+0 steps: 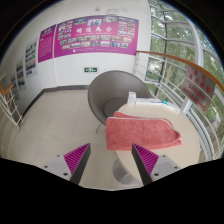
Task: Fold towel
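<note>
A pink towel lies folded on a small white round table, just ahead of my fingers and a little to their right. My gripper is open, its two magenta pads spread wide apart with nothing between them but bare tabletop. The fingertips stop short of the towel's near edge.
A grey shell chair stands behind the table. A white chair back shows beyond the towel. A wall with pink posters is at the back, windows and a railing at the right. Light floor lies to the left.
</note>
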A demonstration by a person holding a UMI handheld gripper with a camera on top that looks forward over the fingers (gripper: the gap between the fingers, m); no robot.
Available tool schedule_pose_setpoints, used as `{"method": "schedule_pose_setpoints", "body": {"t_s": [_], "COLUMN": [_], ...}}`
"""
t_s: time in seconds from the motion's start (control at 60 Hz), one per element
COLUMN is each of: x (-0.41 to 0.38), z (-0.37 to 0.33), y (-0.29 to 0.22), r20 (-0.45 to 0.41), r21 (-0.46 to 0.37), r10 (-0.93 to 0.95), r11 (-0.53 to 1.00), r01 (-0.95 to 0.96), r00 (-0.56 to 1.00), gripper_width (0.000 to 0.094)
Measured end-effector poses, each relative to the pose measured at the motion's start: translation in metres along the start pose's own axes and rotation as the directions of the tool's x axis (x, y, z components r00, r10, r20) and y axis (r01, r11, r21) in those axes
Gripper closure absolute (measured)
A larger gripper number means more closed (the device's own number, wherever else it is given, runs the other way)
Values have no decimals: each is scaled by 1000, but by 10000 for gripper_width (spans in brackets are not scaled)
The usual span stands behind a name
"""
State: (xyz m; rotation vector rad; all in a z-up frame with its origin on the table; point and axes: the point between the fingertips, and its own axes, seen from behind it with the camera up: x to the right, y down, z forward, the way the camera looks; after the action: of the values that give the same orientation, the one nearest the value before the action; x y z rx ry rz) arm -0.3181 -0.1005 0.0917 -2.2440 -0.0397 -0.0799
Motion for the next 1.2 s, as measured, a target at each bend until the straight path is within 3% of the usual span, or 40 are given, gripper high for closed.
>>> {"method": "schedule_pose_setpoints", "body": {"t_s": [0.167, 0.317, 0.367, 0.483, 0.517, 0.567, 0.717, 0.883, 0.95, 1.083, 1.2], "x": [-3, 1, 3, 19, 14, 16, -4, -6, 12, 89, 174], "z": [107, 174, 183, 188, 186, 187, 167, 123, 110, 115, 139], "y": [-24, -11, -10, -11, -12, -19, -38, -120, -150, -159, -110], "r20": [-57, -84, -84, -117, -85, -60, 64, 226, 254, 196, 46], "r21": [29, -39, -43, -50, -42, -31, -41, 34, 64, 76, 25], "r10": [-65, -77, -73, -89, -72, -36, 58, 186, 234, 294, 285], "r11": [997, 996, 997, 995, 997, 999, 998, 980, 964, 946, 958], "r01": [66, 74, 70, 84, 68, 34, -56, -198, -258, -314, -287], "r00": [996, 993, 994, 989, 994, 998, 996, 956, 938, 935, 957], "gripper_width": [84, 141, 264, 653, 720, 896, 895, 895, 895, 894, 843]}}
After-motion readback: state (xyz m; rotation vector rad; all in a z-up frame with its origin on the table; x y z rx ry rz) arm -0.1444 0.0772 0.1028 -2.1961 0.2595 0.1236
